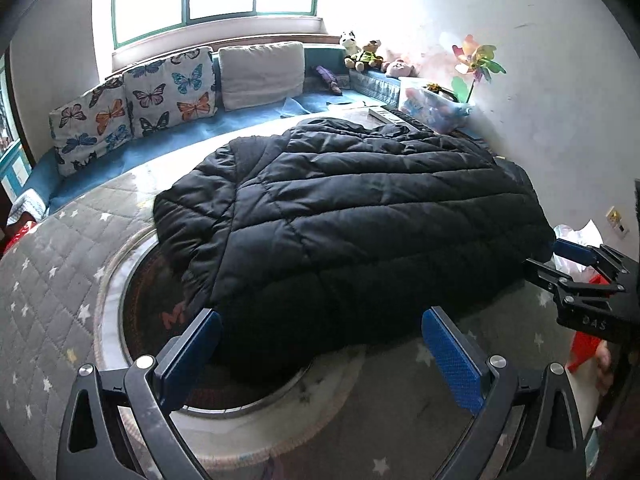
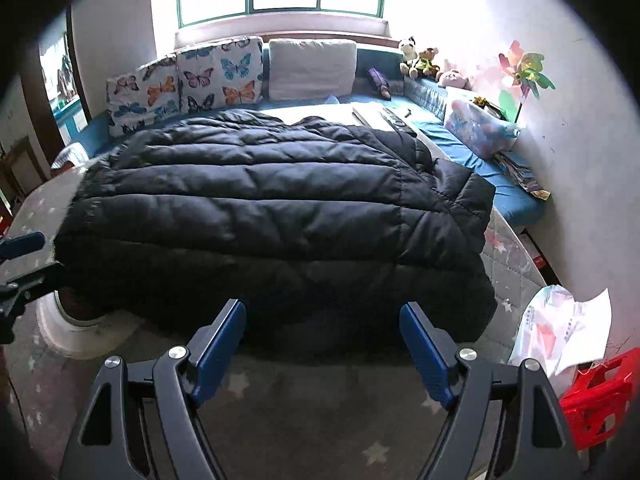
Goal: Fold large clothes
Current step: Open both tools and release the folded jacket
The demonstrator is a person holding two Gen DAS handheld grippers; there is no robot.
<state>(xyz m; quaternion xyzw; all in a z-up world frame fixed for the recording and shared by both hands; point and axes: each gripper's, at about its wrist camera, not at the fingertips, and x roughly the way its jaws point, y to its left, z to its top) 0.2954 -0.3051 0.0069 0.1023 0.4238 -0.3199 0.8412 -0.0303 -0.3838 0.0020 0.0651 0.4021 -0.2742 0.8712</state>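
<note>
A large black quilted puffer jacket point(image 1: 352, 216) lies spread on a grey star-patterned quilted surface point(image 1: 52, 280), partly over a round glass-rimmed inset point(image 1: 116, 292). It also shows in the right wrist view point(image 2: 272, 208). My left gripper point(image 1: 320, 316) is open and empty, its blue pads point(image 1: 452, 360) just short of the jacket's near hem. My right gripper point(image 2: 322, 308) is open and empty at the near hem too. The right gripper also appears at the right edge of the left wrist view point(image 1: 576, 264).
A blue bench point(image 1: 168, 148) with butterfly cushions point(image 1: 168, 92) and a beige cushion point(image 1: 262, 74) runs under the window. Stuffed toys point(image 1: 364, 54), a pinwheel point(image 1: 476, 64) and a plastic box point(image 1: 436, 108) stand far right. A red stool point(image 2: 600, 396) and plastic bag point(image 2: 560, 328) sit near right.
</note>
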